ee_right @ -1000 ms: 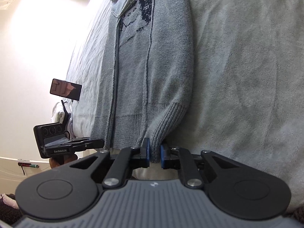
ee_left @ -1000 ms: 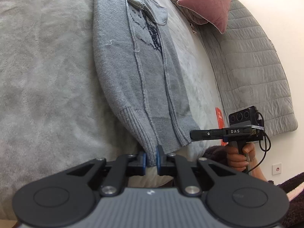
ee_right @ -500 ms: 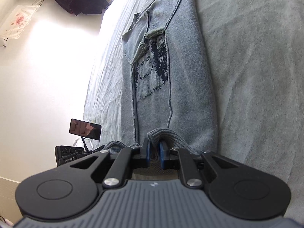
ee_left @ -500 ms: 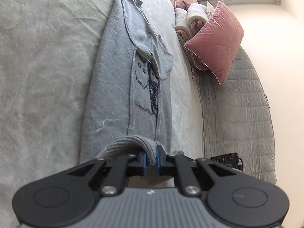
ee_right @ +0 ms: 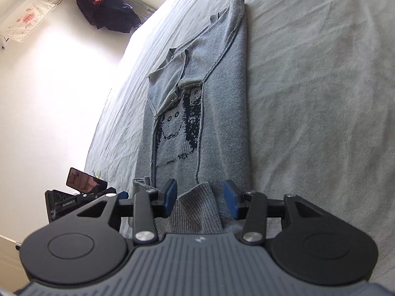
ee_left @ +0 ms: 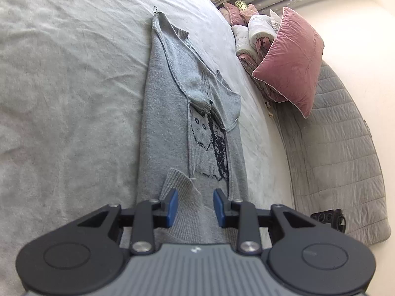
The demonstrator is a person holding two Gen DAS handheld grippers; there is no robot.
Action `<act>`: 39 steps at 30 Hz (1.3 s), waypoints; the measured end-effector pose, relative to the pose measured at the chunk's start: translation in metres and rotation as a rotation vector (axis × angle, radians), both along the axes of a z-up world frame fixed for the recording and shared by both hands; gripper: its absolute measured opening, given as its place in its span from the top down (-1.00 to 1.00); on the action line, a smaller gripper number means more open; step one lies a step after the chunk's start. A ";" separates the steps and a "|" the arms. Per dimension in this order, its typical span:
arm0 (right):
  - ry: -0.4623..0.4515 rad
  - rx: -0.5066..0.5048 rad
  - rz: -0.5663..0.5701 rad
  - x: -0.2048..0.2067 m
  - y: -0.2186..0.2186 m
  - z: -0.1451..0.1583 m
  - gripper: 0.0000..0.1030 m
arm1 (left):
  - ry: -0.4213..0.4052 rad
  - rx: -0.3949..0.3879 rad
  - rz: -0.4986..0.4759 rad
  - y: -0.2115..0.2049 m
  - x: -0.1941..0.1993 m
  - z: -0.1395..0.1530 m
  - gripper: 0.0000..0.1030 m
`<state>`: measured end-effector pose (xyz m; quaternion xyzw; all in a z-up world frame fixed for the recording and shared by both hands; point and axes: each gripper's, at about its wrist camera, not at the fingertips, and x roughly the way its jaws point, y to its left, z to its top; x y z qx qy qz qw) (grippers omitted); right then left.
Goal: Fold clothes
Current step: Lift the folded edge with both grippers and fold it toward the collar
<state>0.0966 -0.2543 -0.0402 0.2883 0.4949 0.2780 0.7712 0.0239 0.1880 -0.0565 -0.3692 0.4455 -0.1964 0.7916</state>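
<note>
My left gripper (ee_left: 195, 206) sits low over the near end of the grey sweater (ee_left: 163, 128), its blue pads spread apart with the ribbed hem (ee_left: 180, 185) lying loose between them, gripped by neither. My right gripper (ee_right: 201, 198) is likewise released, jaws wide, with another stretch of ribbed hem (ee_right: 197, 207) bunched between the pads and resting on the sweater's body. The hem edge is turned up onto the lower part of the garment at both grippers.

Beyond my fingers the sweater stretches away from me in a long narrow strip on the pale grey bedspread (ee_left: 61, 86), sleeves folded in, a dark knitted face motif (ee_right: 177, 128) showing in the middle and the collar (ee_left: 172, 32) at the far end.

In the right wrist view my left gripper's body (ee_right: 64, 204) shows just to the left of the sweater's near corner, with a phone (ee_right: 86, 181) above it. Farther off, a pink cushion (ee_left: 291, 59) leans on rolled bedding beside a quilted grey blanket (ee_left: 340, 148), and dark clothes (ee_right: 106, 7) hang by the far wall.
</note>
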 end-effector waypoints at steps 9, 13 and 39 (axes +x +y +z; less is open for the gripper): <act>-0.103 -0.218 0.147 -0.007 0.048 -0.006 0.09 | -0.031 0.236 -0.106 -0.024 0.005 -0.007 0.31; -0.157 -0.255 0.166 -0.011 0.057 -0.009 0.57 | -0.053 0.257 -0.134 -0.031 0.005 -0.009 0.33; -0.158 -0.092 -0.018 0.022 0.032 -0.005 0.78 | -0.063 -0.056 -0.001 -0.003 0.037 -0.019 0.87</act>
